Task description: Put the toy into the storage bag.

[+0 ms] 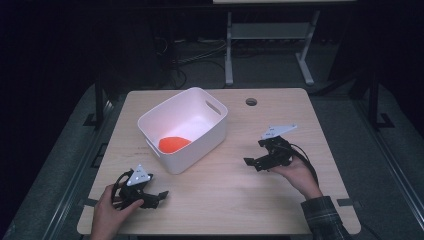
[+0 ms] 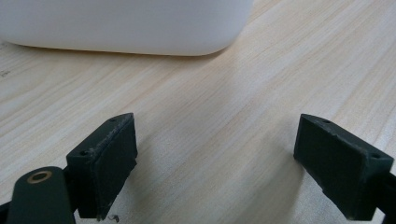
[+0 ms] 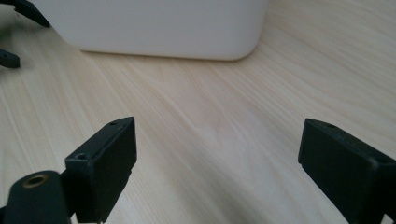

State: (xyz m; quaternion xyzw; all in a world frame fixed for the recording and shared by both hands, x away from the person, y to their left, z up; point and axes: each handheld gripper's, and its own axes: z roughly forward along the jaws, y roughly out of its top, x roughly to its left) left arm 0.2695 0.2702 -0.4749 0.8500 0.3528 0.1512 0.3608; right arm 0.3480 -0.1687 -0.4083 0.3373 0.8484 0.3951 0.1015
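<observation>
A white plastic bin [image 1: 184,127] stands on the wooden table [image 1: 280,200], left of centre, and an orange object [image 1: 173,144] lies on its floor. Near the table's front left corner my left gripper [image 1: 156,198] rests low in a hand, open, with nothing between its jaws. The left gripper view has the jaws wide apart over bare wood, the bin's wall [image 2: 126,25] ahead. My right gripper [image 1: 252,163] is held at the right of the bin, open and empty. Its own view faces the bin's wall [image 3: 163,25] across bare tabletop.
A round cable hole [image 1: 251,102] sits at the table's far edge. Beyond the table stand the white legs of a frame [image 1: 229,50] and floor cables. Part of the left gripper [image 3: 14,28] shows at the upper left of the right gripper view.
</observation>
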